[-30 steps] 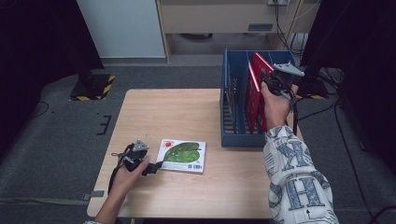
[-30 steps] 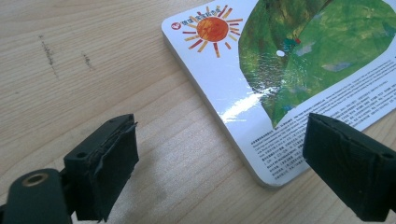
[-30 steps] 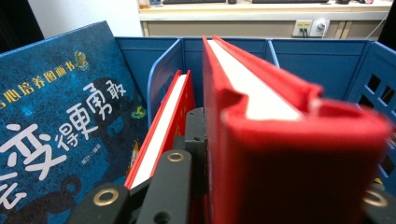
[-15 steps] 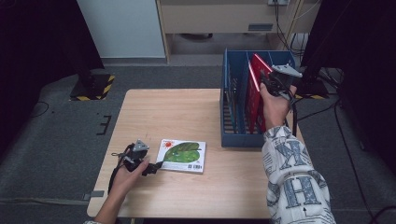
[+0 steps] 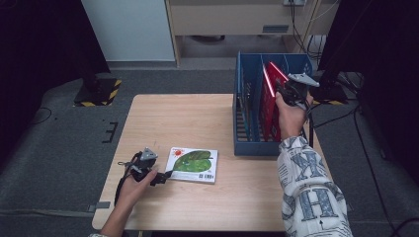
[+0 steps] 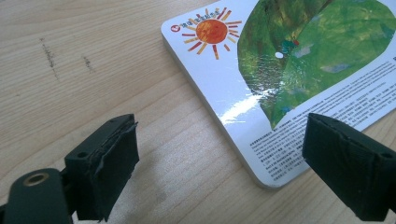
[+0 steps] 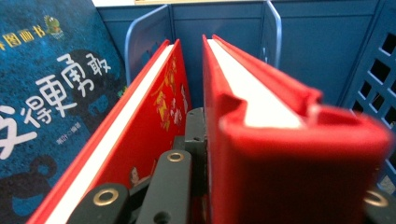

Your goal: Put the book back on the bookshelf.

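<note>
R gripper (image 5: pixel 291 91) was clamped on a red book (image 5: pixel 271 101) held tilted over the blue rack (image 5: pixel 247 143) — per its own view, beside a 2nd red book (image 7: pixel 140 121) in the slot. L gripper (image 5: pixel 160 177) sat wide open, empty, at the corner of the leaf book (image 5: pixel 193 164) lying flat on the table (image 5: pixel 197 118). Best bet imo: square the spine w/ the dividers before lowering — tilted, it'd likely jam against its neighbour.

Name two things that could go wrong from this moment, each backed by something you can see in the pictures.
1. The right gripper clamps a red book only near its corner, tilted over the blue rack; it could twist, slip or snag a divider.
2. The open left gripper straddles the flat picture book at one corner; closing might just push it across the table.
</note>
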The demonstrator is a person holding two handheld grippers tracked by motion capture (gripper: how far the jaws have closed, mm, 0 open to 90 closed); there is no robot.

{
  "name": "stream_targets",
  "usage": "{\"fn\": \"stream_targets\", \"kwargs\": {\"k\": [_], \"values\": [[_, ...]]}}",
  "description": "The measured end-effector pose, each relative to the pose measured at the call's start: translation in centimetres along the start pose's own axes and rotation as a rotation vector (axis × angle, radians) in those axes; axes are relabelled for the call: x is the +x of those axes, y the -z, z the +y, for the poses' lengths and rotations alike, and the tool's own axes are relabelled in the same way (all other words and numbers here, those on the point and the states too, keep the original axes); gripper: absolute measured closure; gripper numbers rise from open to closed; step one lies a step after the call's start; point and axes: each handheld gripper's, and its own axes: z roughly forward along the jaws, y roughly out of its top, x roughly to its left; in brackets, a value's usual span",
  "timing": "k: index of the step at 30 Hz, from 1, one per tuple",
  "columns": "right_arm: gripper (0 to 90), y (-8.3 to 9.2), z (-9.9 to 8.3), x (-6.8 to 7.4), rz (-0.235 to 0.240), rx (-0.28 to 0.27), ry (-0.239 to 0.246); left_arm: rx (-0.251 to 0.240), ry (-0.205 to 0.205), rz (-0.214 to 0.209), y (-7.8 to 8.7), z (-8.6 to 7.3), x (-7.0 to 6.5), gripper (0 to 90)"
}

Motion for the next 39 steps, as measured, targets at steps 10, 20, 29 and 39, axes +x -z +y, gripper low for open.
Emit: {"fn": "stream_targets", "kwargs": {"k": [10, 20, 29, 39], "values": [[78.9, -0.1, -0.8, -0.5, 0.002, 0.002, -0.013, 0.012, -0.007, -0.001, -0.2, 0.0, -0.1, 10.1], [78.4, 0.3, -1.0, -0.1, 0.002, 0.022, 0.014, 0.006, -0.007, 0.000, -0.1, 0.0, -0.1, 10.2], [77.8, 1.1, -1.1, 0.2, 0.002, 0.063, 0.037, 0.007, -0.005, 0.000, -0.1, 0.0, -0.1, 10.2], [77.3, 2.0, -1.1, 0.1, 0.009, 0.108, 0.047, 0.002, 0.000, 0.003, 0.0, 0.0, 0.0, 10.2]]}}
